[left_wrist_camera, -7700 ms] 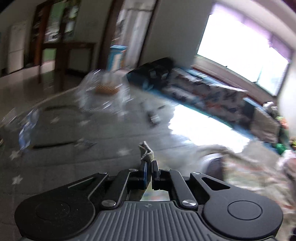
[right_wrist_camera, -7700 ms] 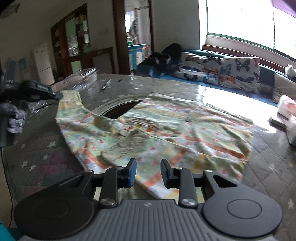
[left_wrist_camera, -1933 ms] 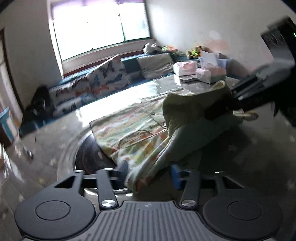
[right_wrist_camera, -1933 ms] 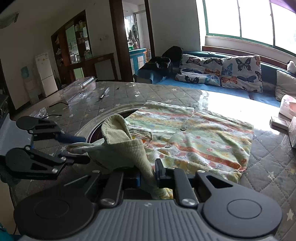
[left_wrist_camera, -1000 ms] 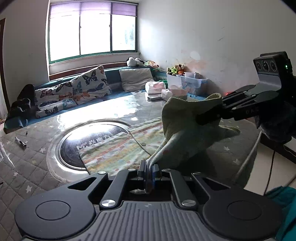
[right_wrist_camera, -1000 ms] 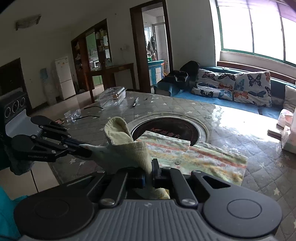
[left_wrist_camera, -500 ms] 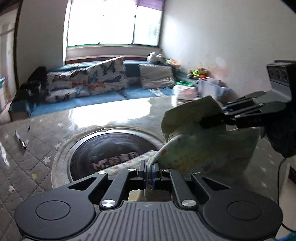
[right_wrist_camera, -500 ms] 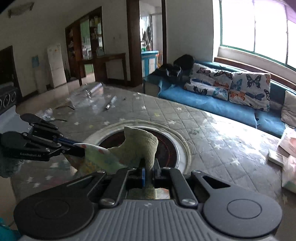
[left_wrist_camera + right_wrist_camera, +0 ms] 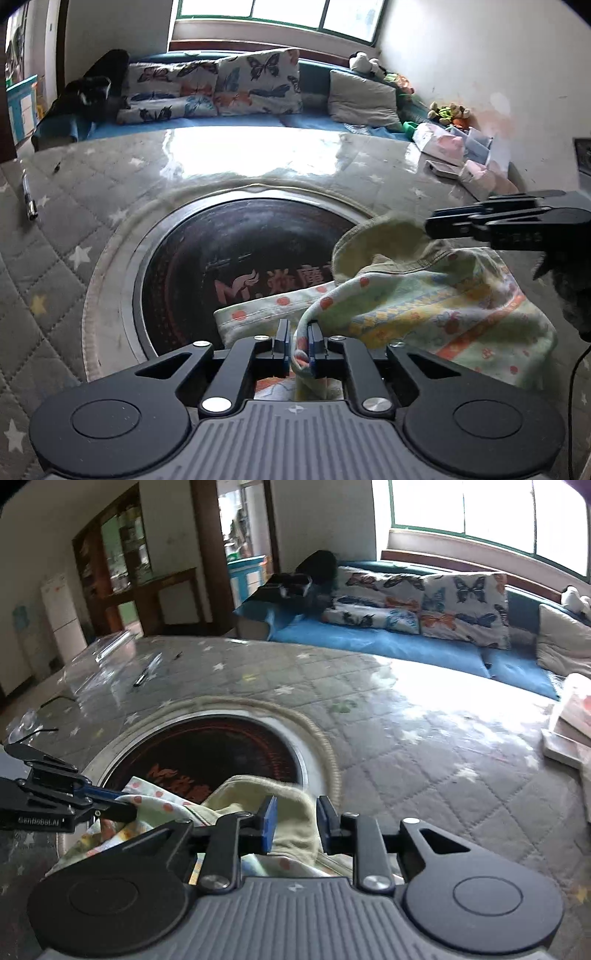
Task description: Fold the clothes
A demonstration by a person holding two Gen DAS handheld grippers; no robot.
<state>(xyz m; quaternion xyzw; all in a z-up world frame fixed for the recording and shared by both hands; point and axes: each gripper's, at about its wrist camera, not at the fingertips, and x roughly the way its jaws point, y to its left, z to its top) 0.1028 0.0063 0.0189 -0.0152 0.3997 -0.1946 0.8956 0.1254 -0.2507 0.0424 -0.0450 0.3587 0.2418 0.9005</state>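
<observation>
Your left hand-held gripper [image 9: 298, 345] is pinched nearly closed on a fold of the small pastel garment printed with dots and stripes [image 9: 436, 314]. Your right hand-held gripper [image 9: 294, 821] has its jaws parted, with the garment's pale green ribbed cuff [image 9: 273, 801] lying loose between them; they are not clamped on it.

The garment sits bunched at the near edge of the grey quilted, star-printed desk [image 9: 424, 775], partly over the dark round glass inset ringed in metal [image 9: 221, 258].

The bundle could be a fold just laid down or one about to be lifted, so judge it by the edges. If you are setting it down, lower both ends level, let the cloth settle flat before you open the left jaws, and draw back along the desk so the pads do not drag the layers. If you are regrasping, take the cuff deep between the right pads before closing.

As for containers, a clear plastic box [image 9: 107, 653] stands at the far left of the desk; its contents cannot be made out. Pink and white packets [image 9: 443, 147] lie at the far right.
</observation>
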